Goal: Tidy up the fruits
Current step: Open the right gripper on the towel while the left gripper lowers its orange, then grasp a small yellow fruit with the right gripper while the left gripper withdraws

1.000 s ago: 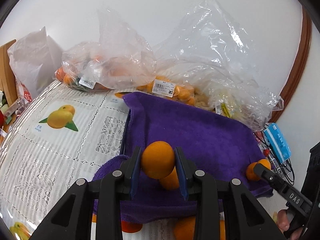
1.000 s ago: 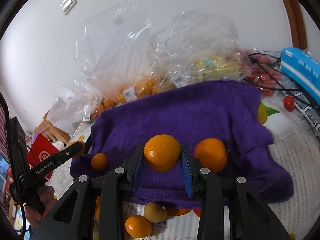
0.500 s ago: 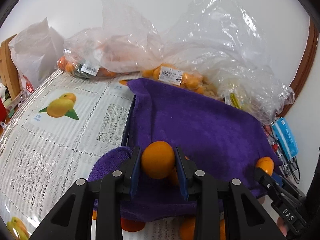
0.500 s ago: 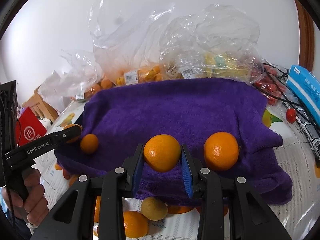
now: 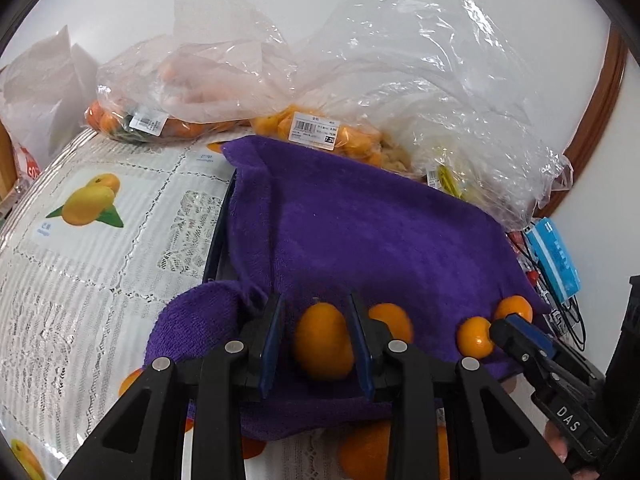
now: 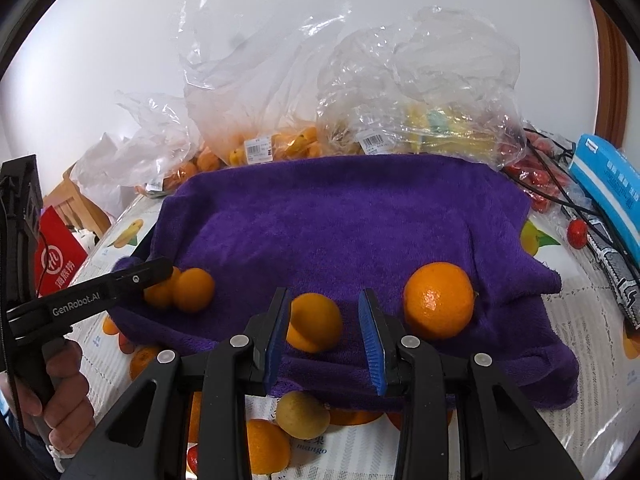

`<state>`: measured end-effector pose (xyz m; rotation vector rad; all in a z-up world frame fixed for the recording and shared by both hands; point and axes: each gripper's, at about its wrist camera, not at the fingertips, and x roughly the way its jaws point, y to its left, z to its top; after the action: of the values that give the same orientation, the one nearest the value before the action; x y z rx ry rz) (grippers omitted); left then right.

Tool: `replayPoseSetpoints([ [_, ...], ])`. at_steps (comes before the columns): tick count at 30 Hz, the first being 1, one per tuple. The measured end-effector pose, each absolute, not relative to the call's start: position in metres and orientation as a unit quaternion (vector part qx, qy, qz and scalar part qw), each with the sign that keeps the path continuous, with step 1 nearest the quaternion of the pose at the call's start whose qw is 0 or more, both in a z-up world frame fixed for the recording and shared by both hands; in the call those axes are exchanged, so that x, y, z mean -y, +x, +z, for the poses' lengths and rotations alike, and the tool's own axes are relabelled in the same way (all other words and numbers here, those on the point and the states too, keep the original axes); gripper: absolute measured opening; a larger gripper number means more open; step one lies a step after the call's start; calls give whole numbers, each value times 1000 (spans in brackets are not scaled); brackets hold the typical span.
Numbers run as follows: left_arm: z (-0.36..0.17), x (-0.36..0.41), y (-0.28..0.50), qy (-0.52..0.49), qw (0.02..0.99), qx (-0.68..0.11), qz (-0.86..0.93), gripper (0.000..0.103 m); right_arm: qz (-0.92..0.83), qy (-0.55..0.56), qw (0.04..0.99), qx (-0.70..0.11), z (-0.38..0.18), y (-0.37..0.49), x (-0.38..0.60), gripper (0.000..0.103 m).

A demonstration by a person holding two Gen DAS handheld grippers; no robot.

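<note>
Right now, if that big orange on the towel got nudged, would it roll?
Probably: the big orange is round, so it could roll. The plush towel would likely slow it. Its dimpled peel looks grippy, not slippery.

place: home | cues: fruit-print tablecloth (image 5: pixel 100 240), price-labelled grocery bags (image 6: pixel 280 120), wooden door frame (image 5: pixel 600 120)

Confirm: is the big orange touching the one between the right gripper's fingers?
Apart: right wrist view shows purple towel between the big orange and the smaller orange.
</note>
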<state>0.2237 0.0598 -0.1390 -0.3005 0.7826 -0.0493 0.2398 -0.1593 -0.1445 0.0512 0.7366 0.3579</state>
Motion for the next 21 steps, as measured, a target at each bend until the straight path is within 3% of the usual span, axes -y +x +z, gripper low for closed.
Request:
replayPoseSetpoints([
  [11, -124, -60, 213, -146, 922, -357, -23, 37, 155, 7, 931, -331, -126, 221, 164, 43],
  [21, -113, -61, 203, -150, 928, -339, -33, 40, 169, 16, 918, -359, -142, 190, 171, 43],
])
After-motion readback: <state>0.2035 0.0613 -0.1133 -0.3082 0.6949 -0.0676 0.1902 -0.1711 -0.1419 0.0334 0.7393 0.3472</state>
